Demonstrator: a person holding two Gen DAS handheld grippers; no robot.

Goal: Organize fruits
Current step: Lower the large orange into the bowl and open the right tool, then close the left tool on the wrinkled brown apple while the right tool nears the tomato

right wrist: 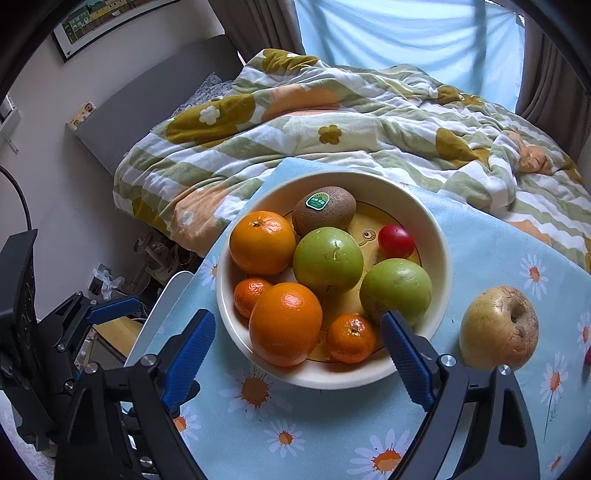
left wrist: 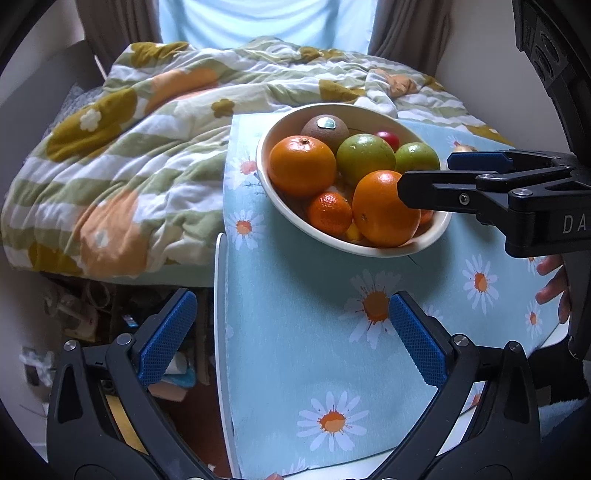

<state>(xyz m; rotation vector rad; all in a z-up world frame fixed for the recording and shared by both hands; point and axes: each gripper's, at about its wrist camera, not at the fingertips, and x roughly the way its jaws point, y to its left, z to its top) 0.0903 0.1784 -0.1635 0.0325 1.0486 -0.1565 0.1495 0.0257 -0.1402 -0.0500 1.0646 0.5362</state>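
Note:
A cream bowl (right wrist: 439, 236) stands on the daisy tablecloth and holds two oranges (right wrist: 285, 323), two green apples (right wrist: 328, 260), two mandarins (right wrist: 351, 336), a kiwi (right wrist: 325, 215) and a small red fruit (right wrist: 396, 241). A yellow-brown apple (right wrist: 498, 328) lies on the cloth right of the bowl. My right gripper (right wrist: 298, 339) is open and empty, just above the bowl's near rim. It also shows in the left wrist view (left wrist: 424, 173), over the bowl (left wrist: 264, 147). My left gripper (left wrist: 291, 332) is open and empty above the cloth, left of and nearer than the bowl.
The small table (left wrist: 220, 295) with the blue daisy cloth (left wrist: 314, 354) stands against a bed with a crumpled flowered duvet (left wrist: 129, 155). Clutter lies on the floor (left wrist: 92, 317) left of the table. A curtained window (right wrist: 406, 33) is behind the bed.

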